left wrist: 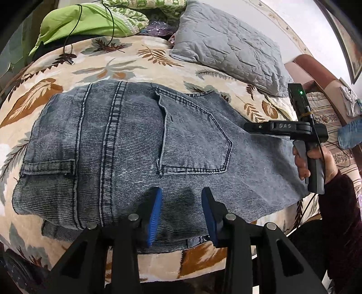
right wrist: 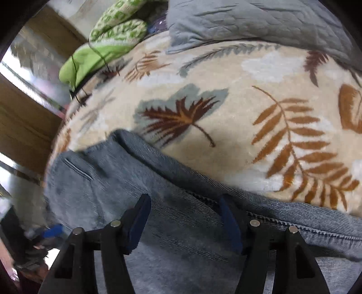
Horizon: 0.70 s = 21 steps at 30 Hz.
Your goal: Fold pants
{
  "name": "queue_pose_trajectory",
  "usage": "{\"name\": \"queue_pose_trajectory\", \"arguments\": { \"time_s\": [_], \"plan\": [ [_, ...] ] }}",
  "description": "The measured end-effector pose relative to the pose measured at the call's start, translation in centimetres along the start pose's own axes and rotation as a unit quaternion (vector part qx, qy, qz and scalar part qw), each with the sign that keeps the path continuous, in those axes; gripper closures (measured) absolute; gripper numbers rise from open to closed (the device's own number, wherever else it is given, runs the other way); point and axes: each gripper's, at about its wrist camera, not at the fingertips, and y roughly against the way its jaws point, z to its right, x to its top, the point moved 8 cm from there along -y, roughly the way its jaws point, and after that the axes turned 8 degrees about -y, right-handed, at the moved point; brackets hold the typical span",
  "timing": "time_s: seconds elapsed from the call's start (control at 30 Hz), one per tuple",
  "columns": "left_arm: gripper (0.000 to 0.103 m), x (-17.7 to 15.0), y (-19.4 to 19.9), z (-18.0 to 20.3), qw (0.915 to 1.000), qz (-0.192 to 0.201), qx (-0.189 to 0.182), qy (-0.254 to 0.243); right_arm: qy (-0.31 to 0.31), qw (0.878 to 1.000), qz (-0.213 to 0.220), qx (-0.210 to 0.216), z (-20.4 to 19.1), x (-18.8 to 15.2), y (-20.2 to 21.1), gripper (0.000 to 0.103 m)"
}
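Grey-blue denim pants (left wrist: 126, 147) lie folded on the leaf-patterned bed cover (left wrist: 108, 65), back pocket (left wrist: 194, 135) up. My left gripper (left wrist: 182, 194) is open, its blue pads just above the pants' near edge, holding nothing. The right gripper's body (left wrist: 291, 129) shows in a hand at the pants' right side; its fingertips are hidden there. In the right wrist view the right gripper (right wrist: 185, 201) is open over the pants (right wrist: 158, 226) near a stitched seam, empty.
A grey quilted pillow (left wrist: 228, 45) lies at the back right. Green bedding (left wrist: 83, 20) with a black cable (left wrist: 70, 45) sits at the back left. A pink headboard (left wrist: 312, 74) is on the right. Wooden furniture (right wrist: 25, 117) stands left of the bed.
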Motion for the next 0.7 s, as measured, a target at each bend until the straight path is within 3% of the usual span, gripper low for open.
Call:
{"name": "queue_pose_trajectory", "arguments": {
  "time_s": [0.03, 0.07, 0.13, 0.2, 0.43, 0.57, 0.6, 0.7],
  "plan": [
    [0.066, 0.1, 0.0, 0.0, 1.0000, -0.001, 0.001, -0.002, 0.014, 1.000, -0.003, -0.017, -0.2, -0.1, 0.0, 0.072],
    [0.066, 0.1, 0.0, 0.1, 1.0000, -0.002, 0.002, -0.003, 0.018, 1.000, -0.009, -0.024, -0.3, -0.2, 0.0, 0.091],
    [0.066, 0.2, 0.0, 0.1, 1.0000, -0.003, 0.004, -0.003, 0.015, 0.999, -0.008, -0.033, -0.3, 0.0, 0.1, 0.095],
    [0.066, 0.5, 0.1, 0.1, 0.9999, -0.002, 0.009, -0.004, 0.020, 0.998, 0.013, -0.057, 0.0, 0.6, 0.5, 0.099],
    [0.066, 2.7, 1.6, 0.7, 0.9991, 0.031, 0.024, -0.015, -0.003, 0.993, 0.090, -0.078, 0.3, 4.2, 2.6, 0.103],
    [0.066, 1.9, 0.1, 0.9, 0.9994, 0.008, 0.027, -0.018, -0.043, 0.993, 0.099, -0.040, 1.3, 5.4, 2.5, 0.103],
    [0.066, 1.5, -0.3, 1.1, 0.9996, 0.003, 0.023, -0.017, -0.060, 0.993, 0.103, -0.004, 1.7, 5.4, 3.0, 0.103],
    [0.066, 0.8, -0.3, 1.5, 0.9994, 0.002, 0.022, -0.025, -0.117, 0.987, 0.105, 0.033, 3.7, 4.9, 5.8, 0.102]
  ]
}}
